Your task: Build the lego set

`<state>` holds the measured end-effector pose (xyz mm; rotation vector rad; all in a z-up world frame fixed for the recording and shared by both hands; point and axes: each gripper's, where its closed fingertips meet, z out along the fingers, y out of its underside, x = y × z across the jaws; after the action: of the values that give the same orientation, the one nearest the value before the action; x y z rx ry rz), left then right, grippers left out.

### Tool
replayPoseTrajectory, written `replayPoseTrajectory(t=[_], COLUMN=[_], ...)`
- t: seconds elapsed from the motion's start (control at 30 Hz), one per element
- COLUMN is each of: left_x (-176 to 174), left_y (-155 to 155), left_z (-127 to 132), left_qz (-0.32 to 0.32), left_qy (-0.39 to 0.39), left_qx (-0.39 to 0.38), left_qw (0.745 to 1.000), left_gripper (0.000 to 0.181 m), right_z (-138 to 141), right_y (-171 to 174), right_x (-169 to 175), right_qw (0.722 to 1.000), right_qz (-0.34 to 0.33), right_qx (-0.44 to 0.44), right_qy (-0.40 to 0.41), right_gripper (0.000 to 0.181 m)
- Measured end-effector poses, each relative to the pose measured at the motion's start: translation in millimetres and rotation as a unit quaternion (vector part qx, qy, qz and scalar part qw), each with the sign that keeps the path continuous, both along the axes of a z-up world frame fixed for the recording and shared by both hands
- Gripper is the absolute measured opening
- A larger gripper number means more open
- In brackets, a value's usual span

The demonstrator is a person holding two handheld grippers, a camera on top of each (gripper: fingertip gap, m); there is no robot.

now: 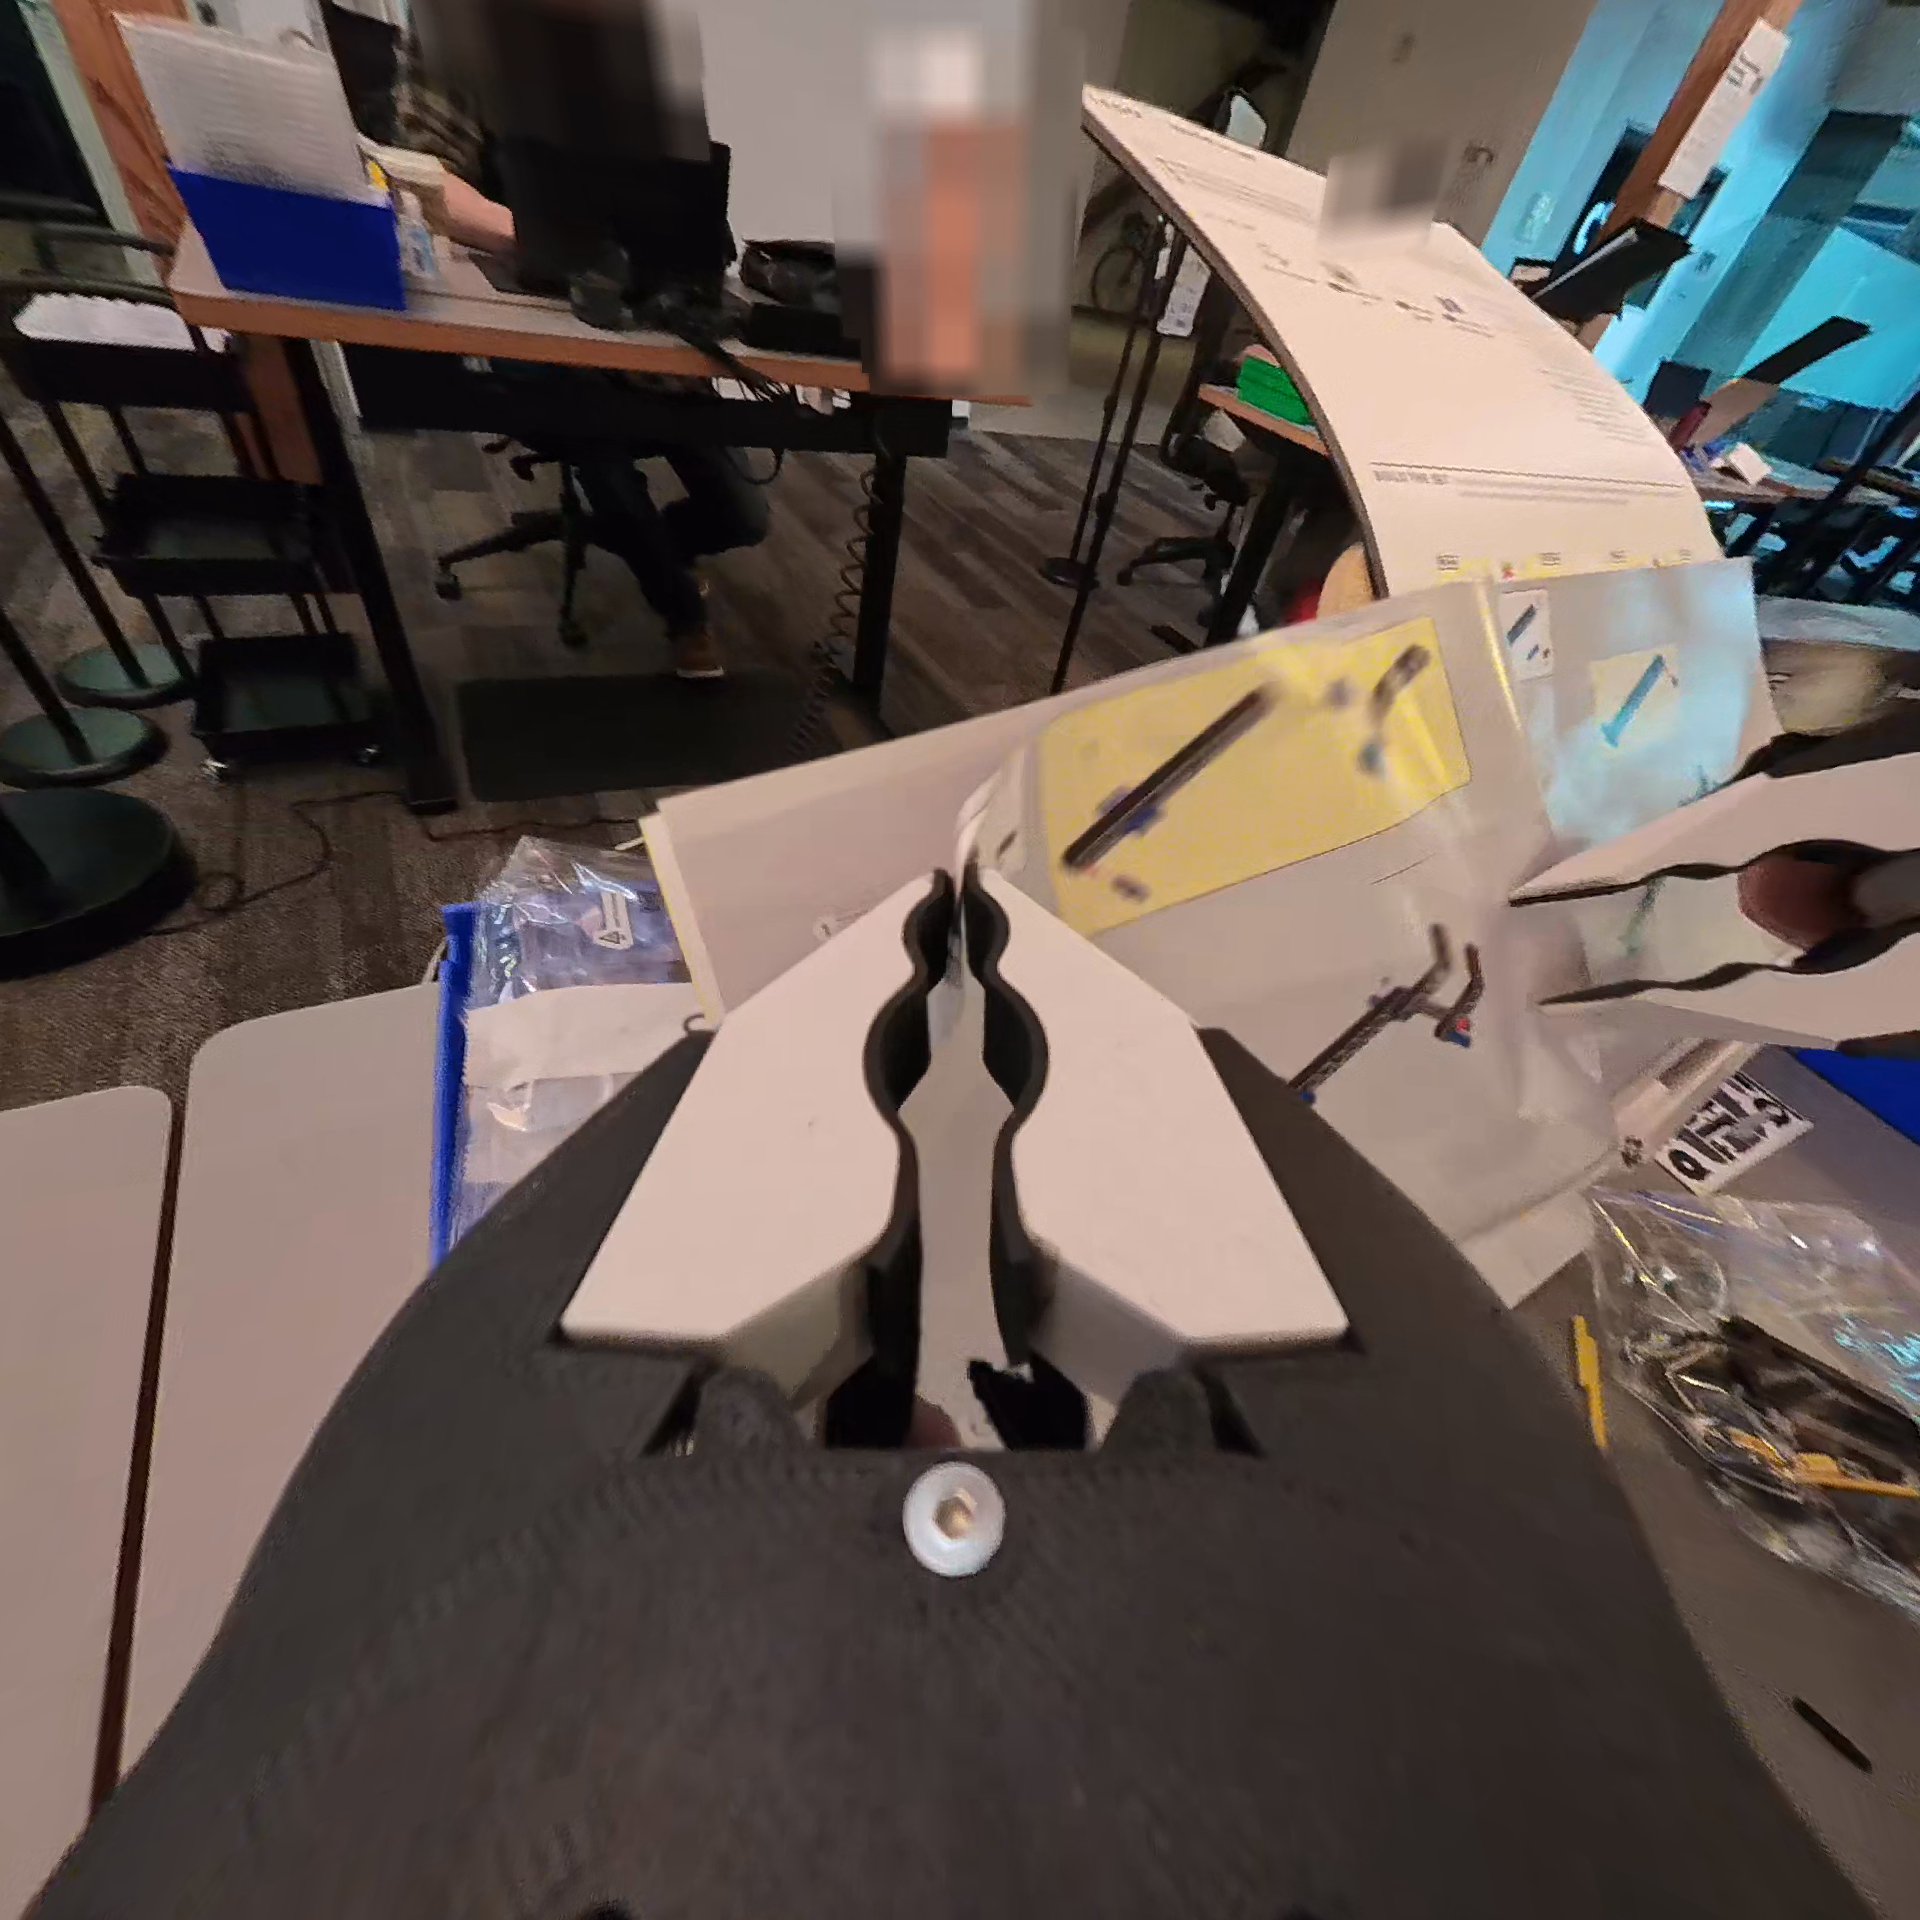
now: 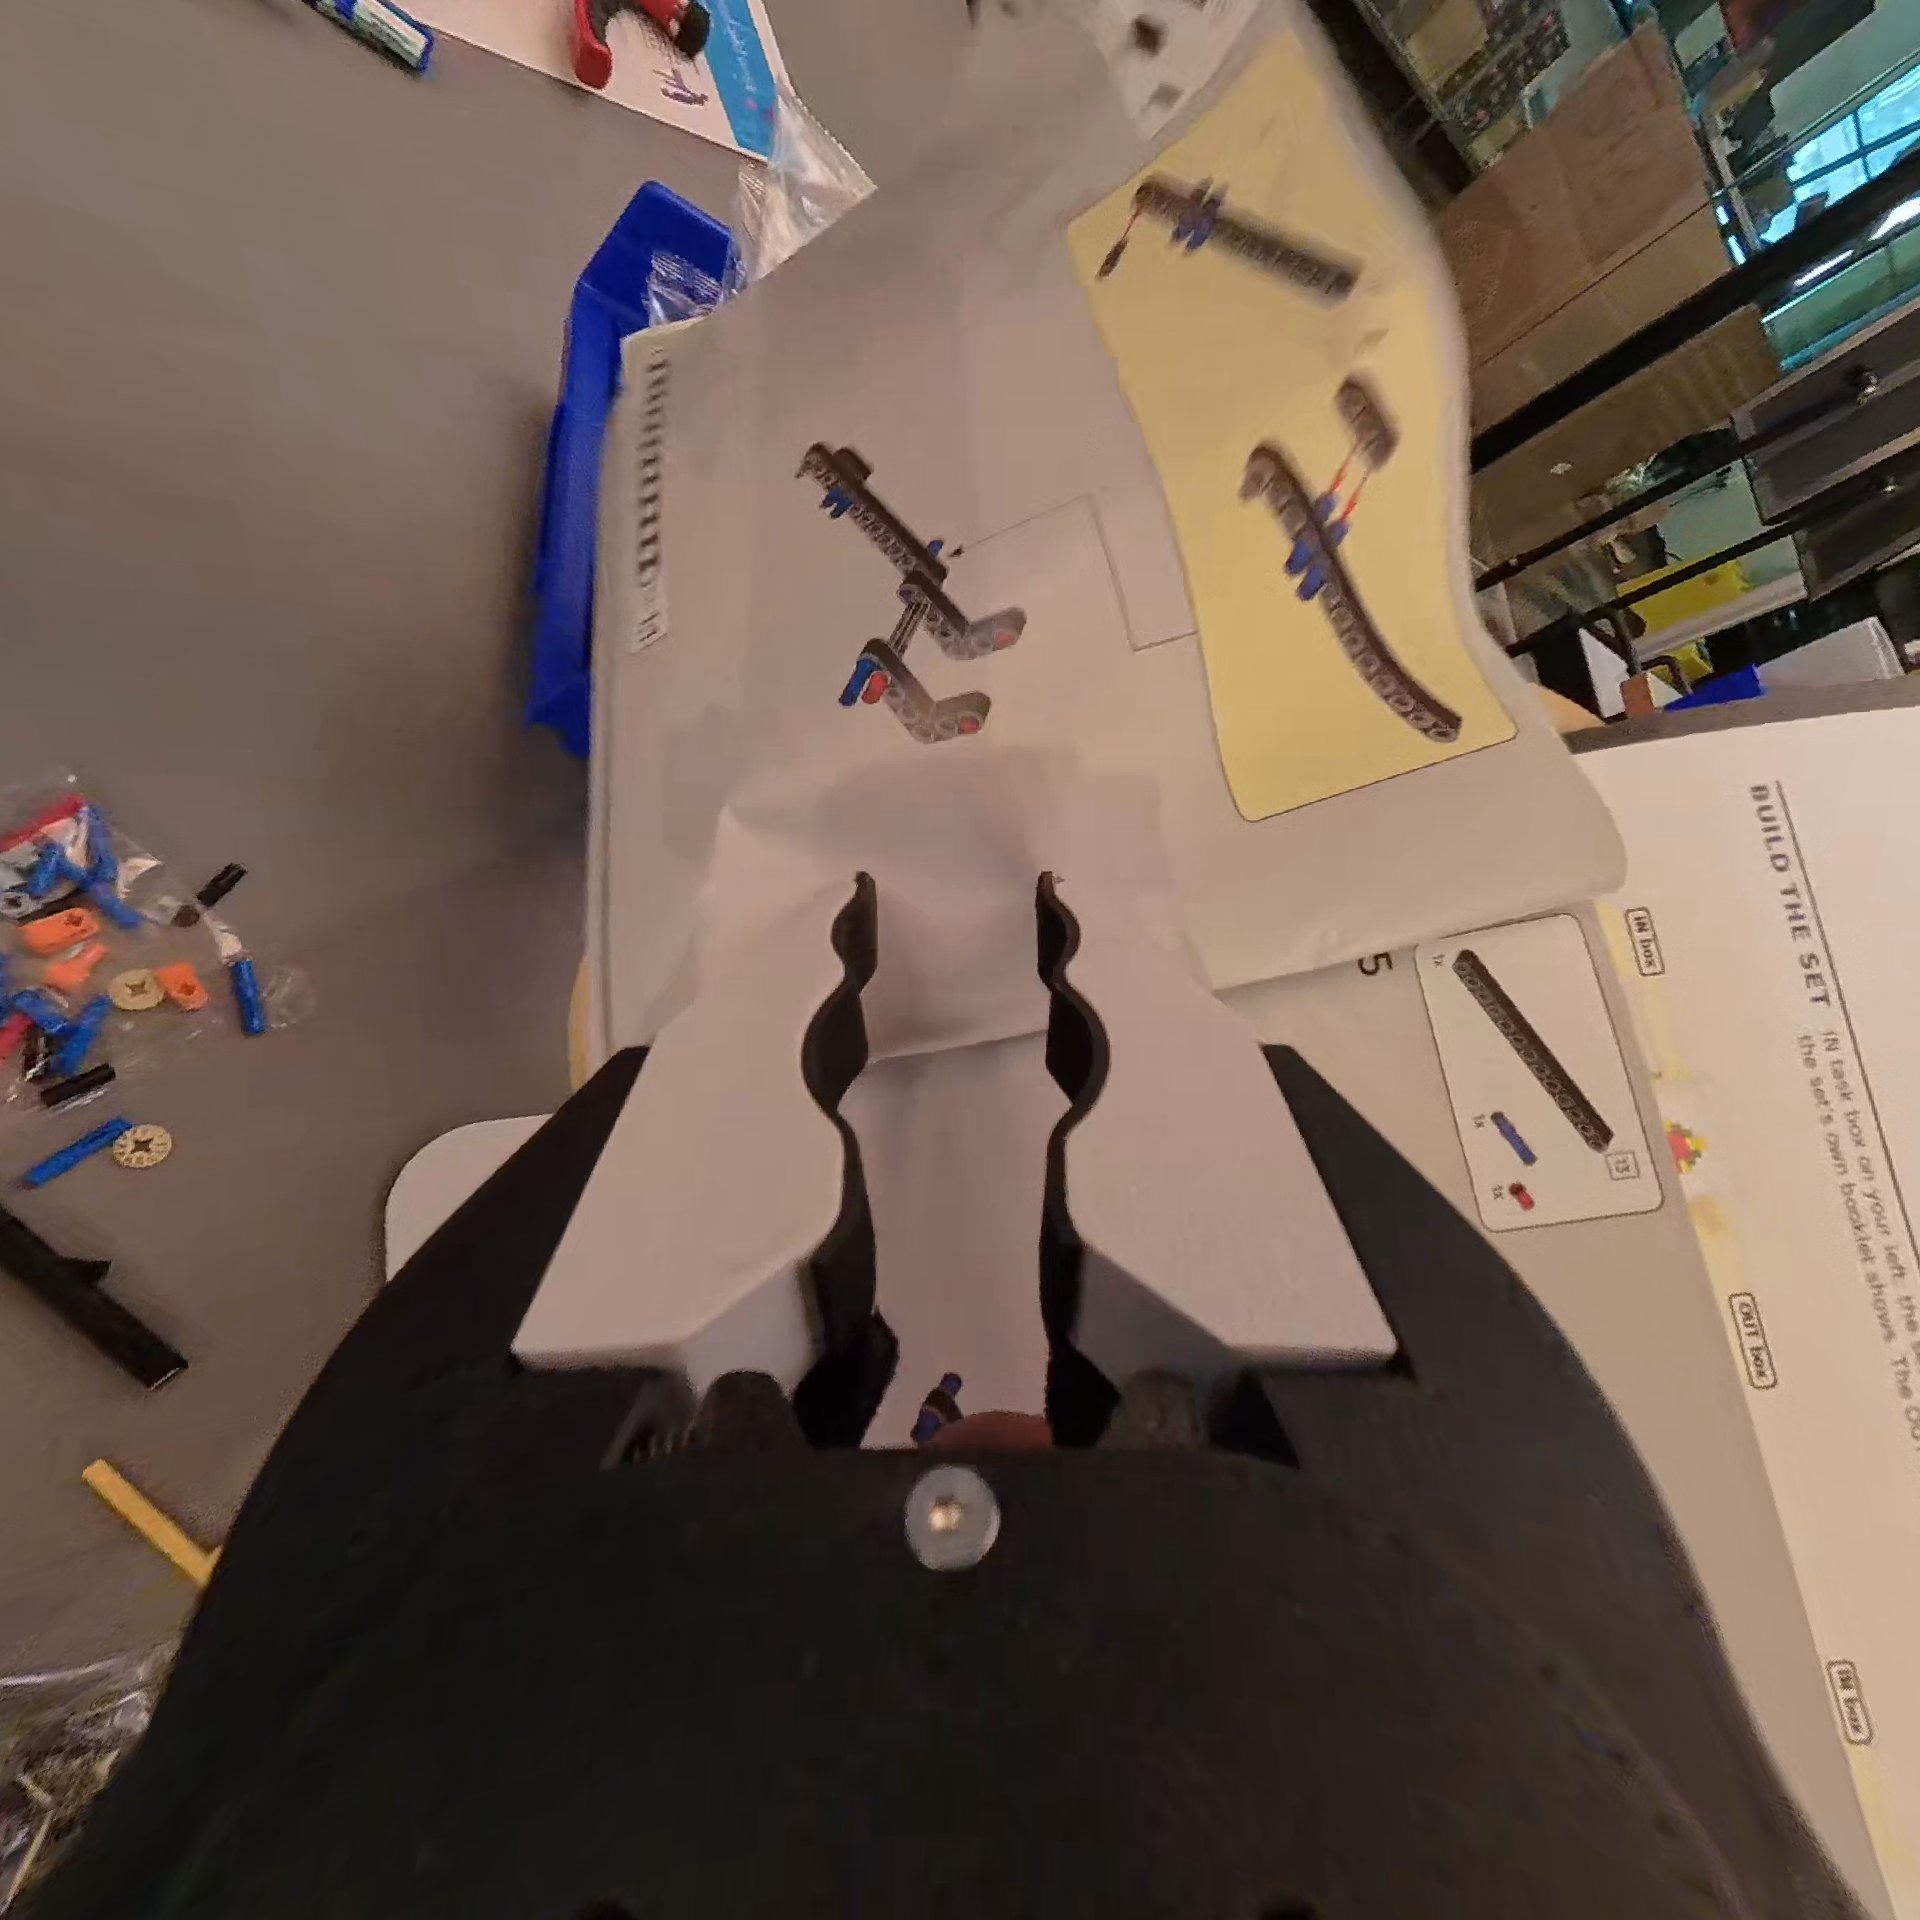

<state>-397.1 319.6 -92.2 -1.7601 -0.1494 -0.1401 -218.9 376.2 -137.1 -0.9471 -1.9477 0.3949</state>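
The open instruction booklet (image 1: pixel 1299 935) lies on the grey table, with one page curling up. My left gripper (image 1: pixel 956 894) is shut on the edge of that page, and a thin strip of paper shows between its fingers. My right gripper (image 2: pixel 953 883) is open and empty, and hovers just over the booklet (image 2: pixel 935 644). It also shows in the left wrist view (image 1: pixel 1532 948), open, at the right. Loose small lego pieces in a clear bag (image 2: pixel 83 935) lie to its left, with a black beam (image 2: pixel 83 1309) nearer.
A blue bin (image 2: pixel 623 416) with bags stands behind the booklet; it also shows in the left wrist view (image 1: pixel 449 1081). A bag of dark parts (image 1: pixel 1766 1382) and a yellow piece (image 2: pixel 145 1517) lie on the table. A white task sheet (image 2: pixel 1818 1039) lies at the right. A person sits at a far desk (image 1: pixel 520 322). About 20 cm separates my left fingertips from my right. It is some 25 cm from my right tips to the black beam (image 2: pixel 83 1309).
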Motion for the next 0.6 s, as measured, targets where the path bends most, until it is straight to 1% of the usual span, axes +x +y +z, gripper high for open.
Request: replayPoseTrajectory(t=[0.07, 0.13, 0.17, 0.2, 0.23, 0.27, 0.3, 0.37, 0.43, 0.5, 0.53, 0.57, 0.6], left_x=[0.4, 5.3, 14.5, 28.9, 45.4, 67.0, 90.2, 126.4, 155.2, 172.1, 176.2, 173.1, 166.6], left_y=[-5.3, -19.6, -28.4, -36.6, -45.2, -53.2, -60.6, -66.1, -61.7, -50.6, -44.4, -37.7, -32.5], left_z=[7.5, 10.1, 10.7, 6.4, -4.0, -16.0, -29.0, -53.2, -82.4, -100.2, -104.4, -108.6, -115.9], left_qz=[0.017, 0.042, 0.041, 0.025, 0.002, -0.035, -0.075, -0.117, -0.146, -0.159, -0.159, -0.142, -0.121], left_qy=[0.019, 0.041, 0.045, 0.042, 0.035, 0.021, -0.002, -0.055, -0.114, -0.203, -0.246, -0.281, -0.306], left_qx=[0.018, 0.016, 0.021, 0.015, -0.005, -0.023, -0.039, -0.050, -0.070, -0.060, -0.046, -0.029, -0.019], left_qw=[1.000, 0.998, 0.998, 0.999, 0.999, 0.999, 0.996, 0.990, 0.980, 0.964, 0.955, 0.949, 0.944], left_gripper=[0.016, 0.041, 0.042, 0.041, 0.037, 0.029, 0.024, 0.026, 0.039, 0.051, 0.058, 0.063, 0.064], right_z=[1.6, 2.9, 2.4, 2.1, 2.9, 2.9, 3.0, 3.4, 3.4, 3.5, 3.4, 3.4, 3.3], right_y=[1.5, 4.7, 4.6, 4.5, 5.1, 5.3, 5.1, 6.1, 5.3, 4.9, 4.5, 4.3, 4.2], right_x=[-4.3, -7.1, -7.7, -7.9, -8.3, -8.4, -8.4, -7.8, -7.3, -6.2, -5.6, -4.8, -4.2], right_qw=[1.000, 1.000, 1.000, 1.000, 1.000, 0.999, 0.999, 0.999, 0.999, 0.998, 0.998, 0.998, 0.998], right_qz=[-0.005, -0.011, -0.011, -0.011, -0.013, -0.013, -0.012, -0.014, -0.013, -0.014, -0.014, -0.014, -0.014], right_qx=[0.004, 0.004, -0.002, -0.011, -0.016, -0.019, -0.021, -0.023, -0.034, -0.040, -0.042, -0.043, -0.044], right_qy=[0.008, 0.017, 0.019, 0.019, 0.024, 0.026, 0.029, 0.036, 0.040, 0.043, 0.044, 0.045, 0.046], right_gripper=[0.024, 0.017, 0.018, 0.019, 0.017, 0.017, 0.018, 0.016, 0.017, 0.018, 0.018, 0.019, 0.019])
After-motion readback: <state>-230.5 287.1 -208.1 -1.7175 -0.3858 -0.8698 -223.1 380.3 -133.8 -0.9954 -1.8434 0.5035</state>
